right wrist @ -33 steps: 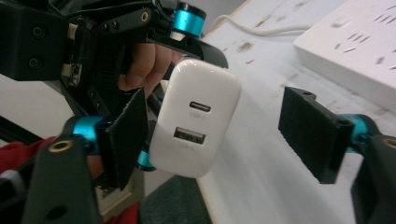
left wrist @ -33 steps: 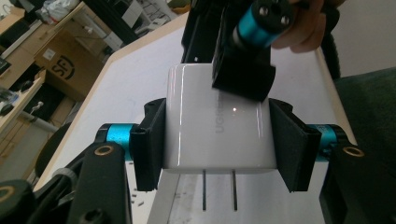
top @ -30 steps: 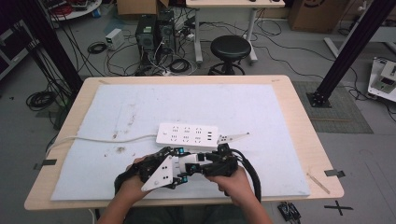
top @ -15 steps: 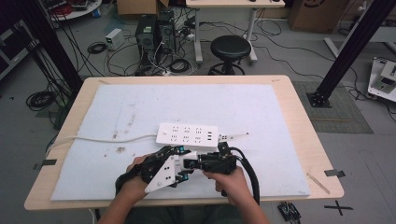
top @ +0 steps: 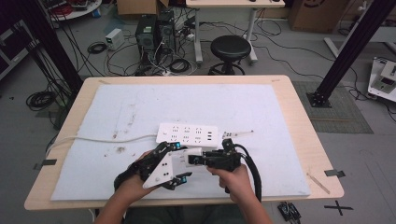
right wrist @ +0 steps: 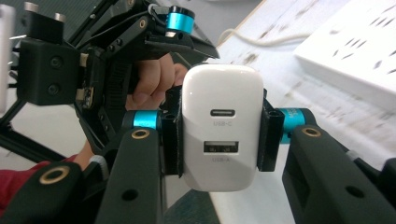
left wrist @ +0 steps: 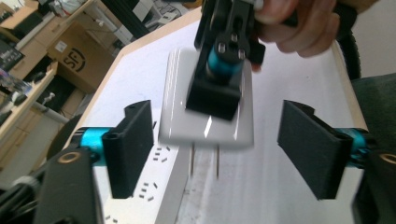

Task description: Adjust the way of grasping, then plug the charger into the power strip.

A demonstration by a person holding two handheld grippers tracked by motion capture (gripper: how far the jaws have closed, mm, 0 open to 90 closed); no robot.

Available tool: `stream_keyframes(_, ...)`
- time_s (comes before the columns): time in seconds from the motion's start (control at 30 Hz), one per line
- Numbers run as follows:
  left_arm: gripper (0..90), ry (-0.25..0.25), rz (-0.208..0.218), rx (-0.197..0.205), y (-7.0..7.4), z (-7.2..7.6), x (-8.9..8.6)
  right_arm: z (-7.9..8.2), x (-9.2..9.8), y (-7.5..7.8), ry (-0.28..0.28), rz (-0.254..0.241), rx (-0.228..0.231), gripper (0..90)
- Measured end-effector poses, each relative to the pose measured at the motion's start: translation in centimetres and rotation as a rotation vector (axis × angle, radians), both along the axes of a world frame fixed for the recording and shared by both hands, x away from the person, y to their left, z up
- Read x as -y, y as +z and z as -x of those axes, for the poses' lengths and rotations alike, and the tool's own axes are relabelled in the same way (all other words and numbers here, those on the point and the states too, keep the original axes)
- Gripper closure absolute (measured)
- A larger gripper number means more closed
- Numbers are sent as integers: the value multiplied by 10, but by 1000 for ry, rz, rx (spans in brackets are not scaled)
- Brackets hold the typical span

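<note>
At the near edge of the desk (top: 299, 116), we hold a white USB charger (right wrist: 222, 126) clamped between the pads of our right gripper (right wrist: 219, 135), its two ports facing back toward that gripper's camera and its two metal prongs (left wrist: 204, 158) pointing away. The grip sits on the charger's flat sides, which leaves the prongs free for a socket.

Our left gripper (left wrist: 224, 149) has just been opening: its jaws now stand apart on either side of the charger without touching it, so the weight rests with the right gripper alone. We judge this a hand-over, made so the charger can be carried prongs-first.

The white power strip (top: 187, 134) lies flat on the pale mat (top: 140, 102) just beyond both grippers, near the middle of the desk and closer to its near edge, sockets upward, its cord (top: 93, 139) trailing to the left edge. A thin white cable (top: 238, 134) lies just off its right end. We expect the charger must be tipped prongs-down over a socket next; a skewed approach could bend them.
</note>
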State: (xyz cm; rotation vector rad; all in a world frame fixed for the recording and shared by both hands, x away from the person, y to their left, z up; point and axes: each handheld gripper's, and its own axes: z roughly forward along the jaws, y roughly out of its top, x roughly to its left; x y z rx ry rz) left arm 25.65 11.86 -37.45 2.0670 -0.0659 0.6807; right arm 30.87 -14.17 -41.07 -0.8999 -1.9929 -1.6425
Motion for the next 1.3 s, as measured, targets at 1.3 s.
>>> stream_keyframes(1.3,235,300,102,-122,29,-34,-123,-19,15,13,-156,121,215,631)
